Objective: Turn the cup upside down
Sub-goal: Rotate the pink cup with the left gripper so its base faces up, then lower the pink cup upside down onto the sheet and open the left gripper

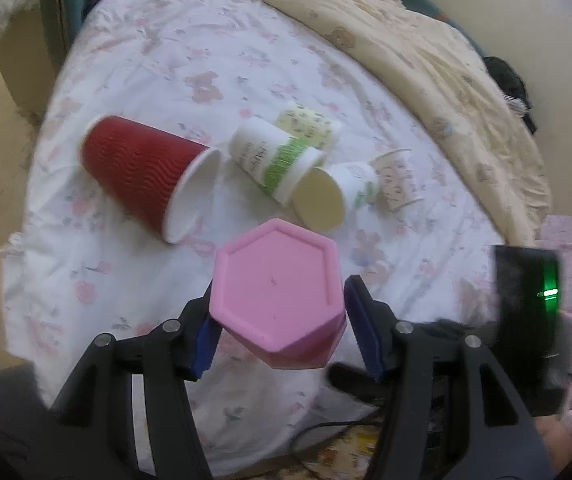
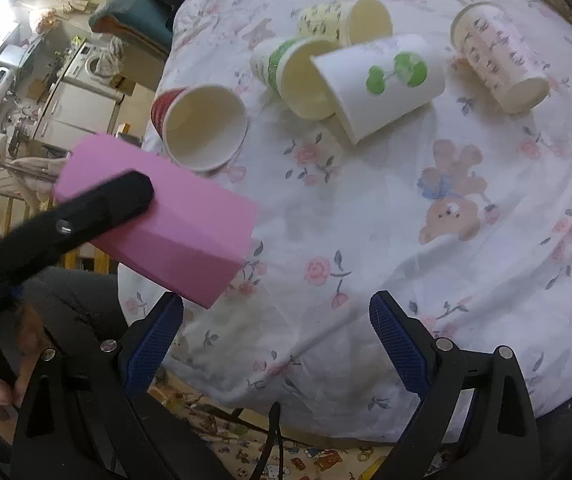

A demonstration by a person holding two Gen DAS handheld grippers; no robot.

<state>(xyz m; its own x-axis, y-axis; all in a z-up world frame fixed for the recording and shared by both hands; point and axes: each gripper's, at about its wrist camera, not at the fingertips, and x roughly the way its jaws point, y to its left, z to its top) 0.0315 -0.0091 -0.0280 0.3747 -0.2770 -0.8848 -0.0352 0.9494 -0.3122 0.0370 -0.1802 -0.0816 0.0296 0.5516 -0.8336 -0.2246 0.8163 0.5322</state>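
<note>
My left gripper (image 1: 279, 330) is shut on a pink hexagonal cup (image 1: 275, 294), held in the air above the bed with its flat base toward the camera. In the right wrist view the same pink cup (image 2: 165, 224) hangs tilted at the left with a left finger (image 2: 101, 208) across it. My right gripper (image 2: 275, 338) is open and empty over the sheet near the bed's front edge.
Several paper cups lie on their sides on the floral sheet (image 2: 406, 220): a red ribbed one (image 1: 141, 172), a green-banded one (image 1: 273, 158), one with green trees (image 2: 382, 80), a yellow-patterned one (image 2: 342, 20), a pink-patterned one (image 2: 498, 60). A cream duvet (image 1: 426, 40) is bunched at the back right.
</note>
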